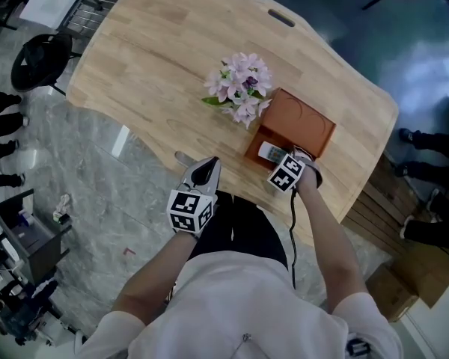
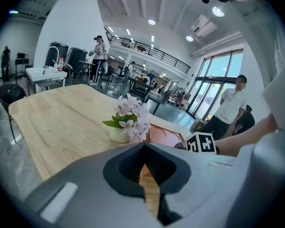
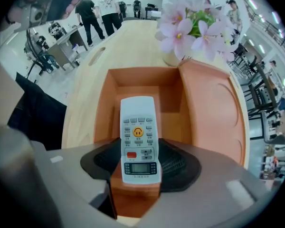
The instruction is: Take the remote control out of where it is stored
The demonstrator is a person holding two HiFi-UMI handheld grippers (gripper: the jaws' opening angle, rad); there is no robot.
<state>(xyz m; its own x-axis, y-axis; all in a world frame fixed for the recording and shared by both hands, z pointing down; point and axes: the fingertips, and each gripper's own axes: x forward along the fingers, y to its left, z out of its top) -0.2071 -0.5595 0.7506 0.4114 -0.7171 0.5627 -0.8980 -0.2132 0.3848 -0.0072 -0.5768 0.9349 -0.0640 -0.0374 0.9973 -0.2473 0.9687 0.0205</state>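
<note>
One remote control (image 3: pixel 138 127) in right gripper (image 3: pixel 139 151), buttons indistinct overhead

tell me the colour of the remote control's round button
Orange-yellow: the button on the remote control shows best in the right gripper view.

No wording is reading clearly from here. At the centre of the right gripper view, the remote control (image 3: pixel 138 139) is showing a yellow smiling-face button (image 3: pixel 137 132); its other key labels are coming out too small.

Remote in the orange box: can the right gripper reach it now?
Likely yes: the box lies open, nothing covers the remote, and the right gripper has its jaws flanking it, pads seemingly against its sides.
</note>
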